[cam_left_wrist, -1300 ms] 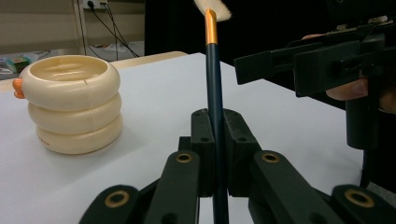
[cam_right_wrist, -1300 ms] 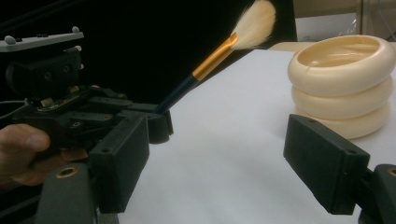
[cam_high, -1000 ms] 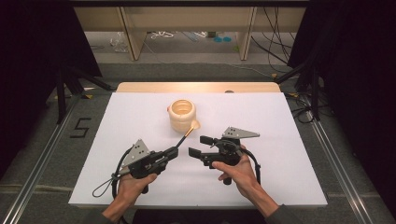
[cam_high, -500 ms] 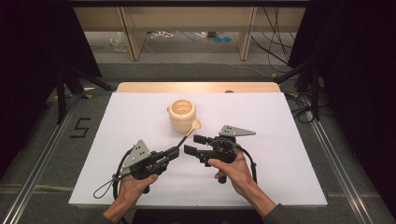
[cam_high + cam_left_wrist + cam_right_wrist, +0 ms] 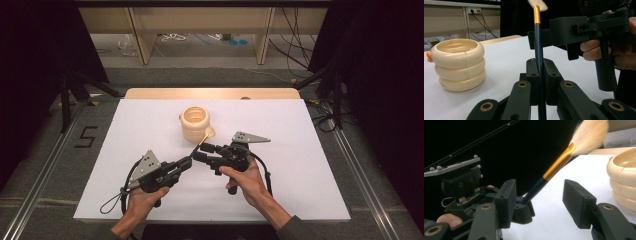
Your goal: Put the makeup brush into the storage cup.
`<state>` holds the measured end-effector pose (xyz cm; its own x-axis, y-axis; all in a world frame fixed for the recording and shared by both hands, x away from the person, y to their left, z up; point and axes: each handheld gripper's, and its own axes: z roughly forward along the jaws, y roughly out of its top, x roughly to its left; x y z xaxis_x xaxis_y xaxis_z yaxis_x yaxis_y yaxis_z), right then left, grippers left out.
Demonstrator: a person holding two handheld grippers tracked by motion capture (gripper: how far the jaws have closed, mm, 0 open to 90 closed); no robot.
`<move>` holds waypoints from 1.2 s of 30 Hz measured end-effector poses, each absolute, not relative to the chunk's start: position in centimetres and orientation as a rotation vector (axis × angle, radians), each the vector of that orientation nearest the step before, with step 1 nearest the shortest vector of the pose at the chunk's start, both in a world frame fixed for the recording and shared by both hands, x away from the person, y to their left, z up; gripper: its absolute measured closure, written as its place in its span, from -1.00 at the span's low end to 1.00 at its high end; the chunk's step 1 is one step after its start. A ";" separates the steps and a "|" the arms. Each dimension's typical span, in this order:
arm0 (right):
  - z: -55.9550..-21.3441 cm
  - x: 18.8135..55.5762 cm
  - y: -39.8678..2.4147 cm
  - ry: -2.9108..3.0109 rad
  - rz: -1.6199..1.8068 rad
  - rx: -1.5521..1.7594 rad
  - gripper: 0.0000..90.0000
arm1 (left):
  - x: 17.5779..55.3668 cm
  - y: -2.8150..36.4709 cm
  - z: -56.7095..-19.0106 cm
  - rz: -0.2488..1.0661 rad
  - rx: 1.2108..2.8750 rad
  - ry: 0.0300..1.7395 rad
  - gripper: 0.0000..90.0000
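While the left tongs (image 5: 189,161) pinch the dark handle of the brush (image 5: 538,52) tight, the right tongs (image 5: 539,202) come in from the other side with their jaws spread, and those jaws have just been closing. The brush handle stands between them, but the pads do not press on it yet.

To do this step well, it seems best that the right tongs slide a little more around the handle — so it sits in the middle of the pads, not at their tips — and close on the blue part, below the gold ring. The left tongs should keep holding until the right ones have a firm grip. If they let go too soon, the brush could tip and fall on the table (image 5: 310,180).

In the high view the brush (image 5: 199,144) points up and away from the person, from the left tongs toward the cream pot (image 5: 195,123), and its soft hairy tip is just beside the pot's side. The right tongs (image 5: 200,151) sit just beside the handle, close to the left ones. The pot looks like three fat rings stacked up, and it stands near both tongs.
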<state>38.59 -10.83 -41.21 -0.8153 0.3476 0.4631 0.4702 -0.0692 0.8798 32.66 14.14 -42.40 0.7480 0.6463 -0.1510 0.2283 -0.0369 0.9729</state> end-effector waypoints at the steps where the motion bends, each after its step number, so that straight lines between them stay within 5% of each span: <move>1: -41.2 38.6 -10.8 -2.078 -2.035 -0.917 0.03 | 32.7 14.1 -42.4 0.388 1.610 0.718 0.86; 36: -41.2 38.7 -10.0 -1.967 -2.031 -0.905 0.60 | 32.4 14.0 -42.2 0.376 1.584 0.711 0.86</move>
